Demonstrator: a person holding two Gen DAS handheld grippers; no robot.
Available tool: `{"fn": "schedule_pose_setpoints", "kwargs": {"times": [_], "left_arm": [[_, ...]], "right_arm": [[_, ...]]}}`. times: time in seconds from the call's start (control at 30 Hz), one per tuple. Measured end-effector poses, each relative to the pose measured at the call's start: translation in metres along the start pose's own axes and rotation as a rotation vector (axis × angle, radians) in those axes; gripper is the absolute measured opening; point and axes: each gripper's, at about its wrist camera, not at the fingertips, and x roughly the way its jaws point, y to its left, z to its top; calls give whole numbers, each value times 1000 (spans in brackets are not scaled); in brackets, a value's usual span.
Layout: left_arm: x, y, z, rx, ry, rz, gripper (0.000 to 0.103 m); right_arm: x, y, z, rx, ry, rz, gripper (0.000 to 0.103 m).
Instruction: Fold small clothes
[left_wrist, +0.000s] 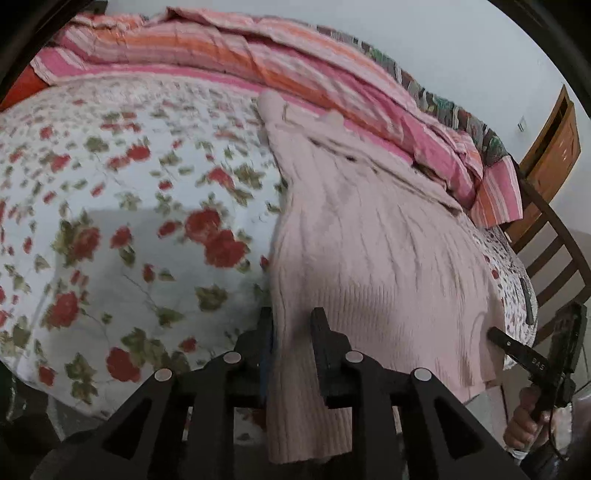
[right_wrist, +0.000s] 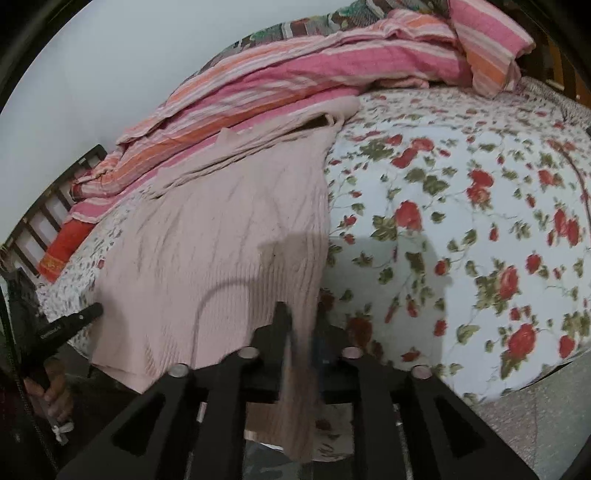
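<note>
1. Black left tongs (left_wrist: 291, 321) fill the bottom of the left wrist view, jaws drawn close with the hem edge of the pink knit sweater (left_wrist: 362, 236) pinched between them.
2. Over in the right wrist view, the right tongs (right_wrist: 301, 317) sit low centre, also nearly closed, clamping the sweater's opposite hem corner; a strip of knit hangs down between the fingers.
3. Each tool shows in the other's view: the right tongs at the lower right edge of the left view, the left tongs at the lower left of the right view, each with a hand on its grip.
4. Sweater body lies spread on the floral bedspread (left_wrist: 122, 206), running from the tongs up toward the striped pink blanket (left_wrist: 258, 55) at the top of frame.
5. Handling, I'd judge: soft, light, stretchy ribbed knit. It will sag between the two grips and drape rather than crease.
6. Best hold looks like these hem corners, gripped evenly to keep the edge taut.
</note>
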Motion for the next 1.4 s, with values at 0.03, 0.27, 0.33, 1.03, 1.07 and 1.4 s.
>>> {"fn": "schedule_pose_setpoints", "kwargs": {"times": [0.03, 0.27, 0.33, 1.03, 1.07, 1.4], "left_arm": [[1, 0, -1, -1, 10, -12, 20], [-7, -7, -23, 11, 54, -95, 20], [-10, -10, -30, 11, 58, -113, 20], [-90, -18, 21, -123, -171, -267, 6], [-92, -21, 29, -122, -182, -263, 6], [-75, -38, 116, -122, -252, -166, 6]], "right_arm": [[1, -2, -1, 4, 7, 1, 20], [-10, -7, -26, 5, 55, 96, 20], [-13, -4, -32, -12, 57, 100, 21], [-82, -4, 7, 91, -155, 200, 4], [-84, -1, 13, 91, -169, 201, 4], [-80, 2, 96, 199, -237, 254, 4]]}}
